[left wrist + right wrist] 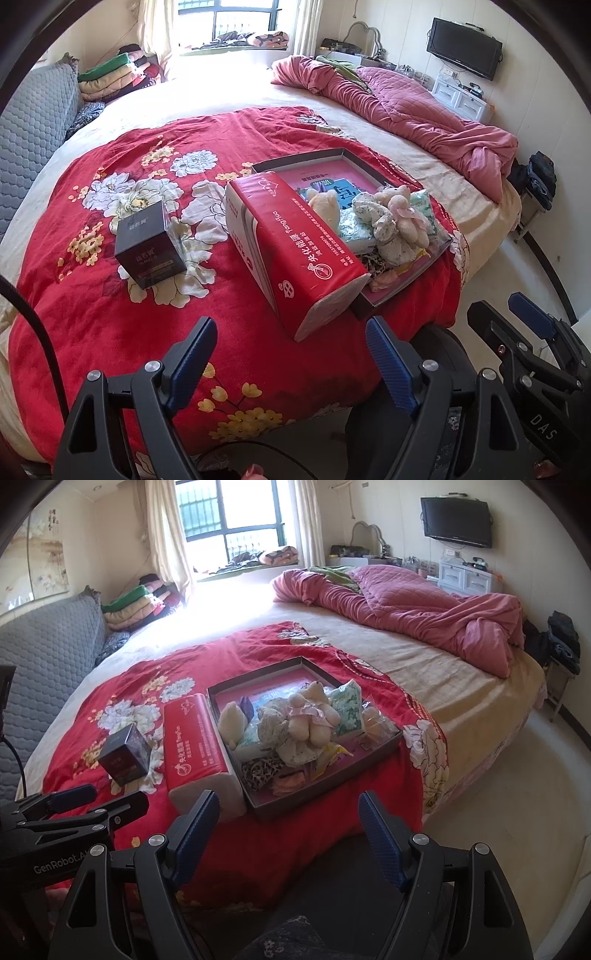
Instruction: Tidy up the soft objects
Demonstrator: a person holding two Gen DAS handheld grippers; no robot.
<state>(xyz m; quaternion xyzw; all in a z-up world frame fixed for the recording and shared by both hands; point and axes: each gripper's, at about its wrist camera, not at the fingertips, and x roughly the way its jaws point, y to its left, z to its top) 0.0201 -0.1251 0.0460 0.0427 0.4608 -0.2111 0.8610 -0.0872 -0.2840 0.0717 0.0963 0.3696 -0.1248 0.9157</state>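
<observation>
A shallow dark box (325, 794) (369, 299) lies on the red floral blanket (110, 295) (295, 834). It holds soft things: plush bears (308, 716) (399, 218), green tissue packs (349, 705) and a leopard-print cloth (258, 771). A red tissue pack (295, 251) (195, 746) lies against the box's left side. A small dark carton (147, 240) (125, 757) stands further left. My left gripper (291, 362) is open and empty, below the red pack. My right gripper (288, 834) is open and empty, short of the box's near edge.
A rumpled pink quilt (424, 613) lies across the far right of the bed. Folded blankets (140, 602) are stacked by the grey padded headboard (48, 653) at the left. A TV (456, 522) and white drawers (465, 576) stand by the right wall.
</observation>
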